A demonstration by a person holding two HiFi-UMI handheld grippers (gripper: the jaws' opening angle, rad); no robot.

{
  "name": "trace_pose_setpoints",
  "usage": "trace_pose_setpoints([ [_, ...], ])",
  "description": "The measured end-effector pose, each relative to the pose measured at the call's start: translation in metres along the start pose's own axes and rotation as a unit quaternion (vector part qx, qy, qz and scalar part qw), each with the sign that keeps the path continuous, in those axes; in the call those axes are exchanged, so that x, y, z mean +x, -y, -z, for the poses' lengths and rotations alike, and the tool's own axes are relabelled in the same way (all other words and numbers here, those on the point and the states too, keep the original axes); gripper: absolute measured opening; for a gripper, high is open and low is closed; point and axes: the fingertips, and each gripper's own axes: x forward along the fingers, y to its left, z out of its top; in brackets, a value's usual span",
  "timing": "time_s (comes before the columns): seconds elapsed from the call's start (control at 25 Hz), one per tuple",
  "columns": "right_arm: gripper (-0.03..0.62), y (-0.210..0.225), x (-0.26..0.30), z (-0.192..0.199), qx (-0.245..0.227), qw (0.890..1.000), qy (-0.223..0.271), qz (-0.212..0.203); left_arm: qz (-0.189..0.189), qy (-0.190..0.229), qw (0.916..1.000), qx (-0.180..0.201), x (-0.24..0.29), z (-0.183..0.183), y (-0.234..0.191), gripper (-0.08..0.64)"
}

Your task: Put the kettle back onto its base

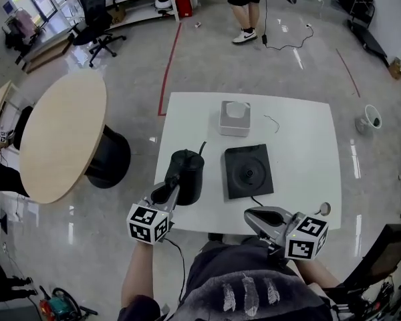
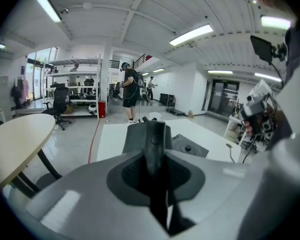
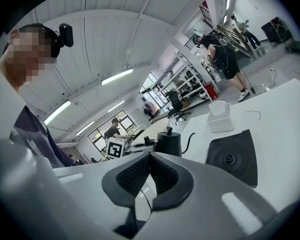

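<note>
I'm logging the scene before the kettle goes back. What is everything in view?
kettle: one, black, left of the base
base: one, black, square, middle of the white table
box: one, white, far side of the white table
white table: one, centre
round table: one, wood-coloured, left
office chair: one, black, far left
bystander: one, dark clothes, far end
left gripper: one, grey, shut on the kettle's handle
right gripper: one, grey, shut, empty, near table edge

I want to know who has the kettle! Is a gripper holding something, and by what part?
The left gripper holds the black kettle by its handle. The right gripper holds nothing.
</note>
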Motion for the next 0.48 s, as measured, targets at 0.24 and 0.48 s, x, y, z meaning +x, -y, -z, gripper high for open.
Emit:
trace_pose_setpoints([
  [0.24,0.002,0.013,-0.009,-0.005,0.003,1.000,0.008,-0.015,0.000,0.032,0.9995,0.003,-0.003,-0.030,0.020,0.052],
  [0.48,0.002,0.028,-0.023,-0.006,0.007,1.000,0.025,-0.005,0.043,0.061,0.9972,0.002,0.023,-0.060,0.048,0.051],
])
